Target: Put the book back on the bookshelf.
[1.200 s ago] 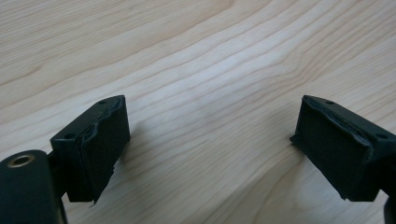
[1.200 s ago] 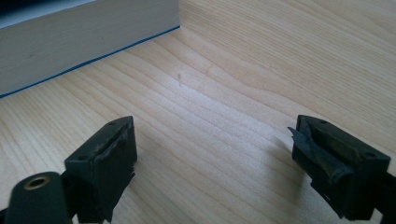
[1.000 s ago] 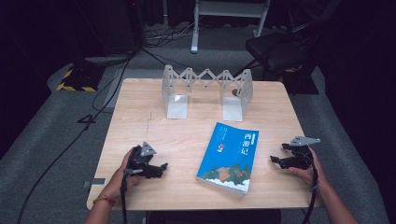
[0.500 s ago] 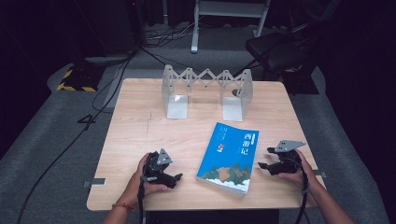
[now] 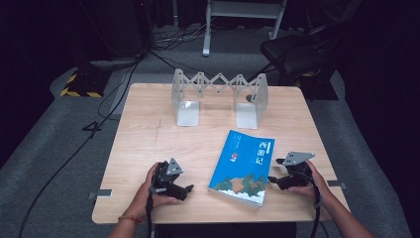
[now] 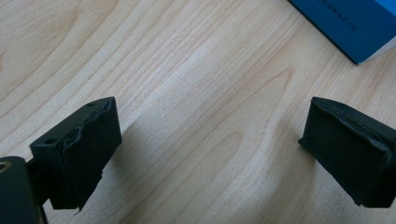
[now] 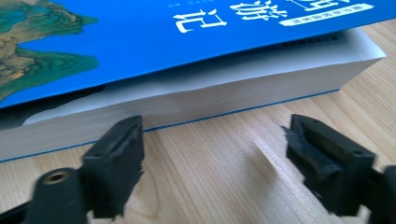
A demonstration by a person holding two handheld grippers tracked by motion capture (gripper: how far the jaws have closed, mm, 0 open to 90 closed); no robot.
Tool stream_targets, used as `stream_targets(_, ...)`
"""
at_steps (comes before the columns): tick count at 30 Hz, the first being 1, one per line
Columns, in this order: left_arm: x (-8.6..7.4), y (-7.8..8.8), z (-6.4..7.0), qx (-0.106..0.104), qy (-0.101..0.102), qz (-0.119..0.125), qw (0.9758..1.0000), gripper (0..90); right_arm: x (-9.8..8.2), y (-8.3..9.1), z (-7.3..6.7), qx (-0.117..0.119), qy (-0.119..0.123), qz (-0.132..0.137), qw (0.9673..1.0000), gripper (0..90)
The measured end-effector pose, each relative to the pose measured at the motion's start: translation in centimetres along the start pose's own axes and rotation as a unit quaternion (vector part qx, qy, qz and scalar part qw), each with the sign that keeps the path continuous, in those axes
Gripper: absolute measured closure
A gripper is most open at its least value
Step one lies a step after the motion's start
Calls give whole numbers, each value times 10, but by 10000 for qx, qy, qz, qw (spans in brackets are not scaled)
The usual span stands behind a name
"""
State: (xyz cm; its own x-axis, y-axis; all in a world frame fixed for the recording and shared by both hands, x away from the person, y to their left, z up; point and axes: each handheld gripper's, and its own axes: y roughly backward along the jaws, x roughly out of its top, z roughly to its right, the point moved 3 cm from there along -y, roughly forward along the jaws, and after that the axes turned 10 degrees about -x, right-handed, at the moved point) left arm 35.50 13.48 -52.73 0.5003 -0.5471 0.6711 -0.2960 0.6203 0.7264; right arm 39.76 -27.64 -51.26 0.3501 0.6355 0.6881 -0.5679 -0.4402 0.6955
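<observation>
A thick blue paperback book (image 5: 242, 166) lies flat on the wooden table (image 5: 148, 124), front right of centre. My left gripper (image 5: 187, 189) rests on the table just left of the book, apart from it. Its jaws have just been opening and stand open over bare wood (image 6: 210, 154), with the book's corner (image 6: 350, 23) at the upper right. My right gripper (image 5: 272, 180) sits at the book's right edge. In the right gripper view it is open (image 7: 215, 158), facing the book's page edge (image 7: 196, 95) close ahead with nothing between the jaws.
An extendable metal book rack (image 5: 218, 82) with two end plates stands at the back of the table. Behind the table are a dark chair (image 5: 297, 54), a stand and floor cables. The table's front edge runs just behind both hands.
My left hand has slid right toward the book. My right hand has moved left up to the book's right edge. The book has not moved.
</observation>
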Motion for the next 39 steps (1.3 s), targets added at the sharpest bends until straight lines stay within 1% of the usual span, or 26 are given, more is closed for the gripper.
stream_targets(2, 0, 0, 0, -3, 1, -2, 10000, 49, -1, -2, -1, 56, 28, -89, 9999, 225)
stream_targets(4, 0, 0, 0, 13, -2, 2, 10000, 48, -1, -3, -2, 79, 9, -93, 9999, 214)
stream_targets(7, 2, -2, 0, 49, 24, -4, 10000, 40, 0, -2, -2, 46, 49, -80, 9999, 209)
stream_targets(10, 2, -2, 1, 47, 31, -1, 10000, 40, 1, 1, -2, 28, 27, 10, 10000, 211)
stream_targets(11, 2, -2, 1, 47, 30, -1, 10000, 40, 1, 1, -2, 34, 15, 18, 10000, 212)
stream_targets(14, 2, -2, 0, 48, 27, -4, 10000, 40, 3, 2, -2, -49, 103, 11, 9999, 212)
stream_targets(16, 2, -2, 0, 47, 26, -4, 10000, 40, 4, 4, -2, -37, 82, 17, 10000, 213)
stream_targets(19, 2, -2, 1, 47, 30, -1, 10000, 40, 6, 6, -1, -6, 33, 101, 9999, 213)
stream_targets(22, 2, -2, 1, 60, 24, -5, 10000, 40, 8, 8, -1, -32, 44, 162, 9999, 212)
stream_targets(23, 2, -2, 1, 64, 27, -2, 10000, 40, 9, 9, -1, -44, 12, 201, 9998, 213)
stream_targets(24, 2, -2, 2, 59, 27, -12, 10000, 41, 11, 11, -1, -68, 28, 260, 9996, 213)
stream_targets(26, 3, -3, 3, 63, 34, -33, 10000, 43, 15, 13, -1, -70, -30, 326, 9994, 213)
stream_targets(29, 7, -4, 9, -23, -13, -73, 10000, 86, 20, 15, -1, -89, -61, 402, 9991, 213)
stream_targets(30, 9, -4, 11, -69, -65, -107, 9999, 120, 22, 16, -1, -88, -87, 420, 9990, 213)
stream_targets(31, 12, -6, 15, -135, -134, -140, 9997, 161, 23, 17, -1, -74, -128, 431, 9990, 212)
stream_targets(32, 15, -7, 21, -194, -236, -178, 9994, 175, 25, 17, -1, -70, -155, 466, 9988, 213)
stream_targets(34, 26, -8, 39, -394, -548, -122, 9976, 167, 27, 18, -1, -85, -187, 481, 9986, 213)
stream_targets(36, 37, -12, 58, -532, -796, -99, 9954, 167, 29, 19, -1, -106, -203, 512, 9984, 212)
stream_targets(37, 44, -16, 70, -700, -954, -58, 9930, 170, 30, 19, -1, -105, -219, 506, 9984, 213)
stream_targets(38, 49, -21, 80, -822, -1052, -28, 9910, 173, 31, 20, -2, -117, -235, 508, 9984, 213)
stream_targets(39, 53, -24, 87, -890, -1128, -38, 9896, 181, 32, 20, -2, -140, -232, 527, 9982, 214)
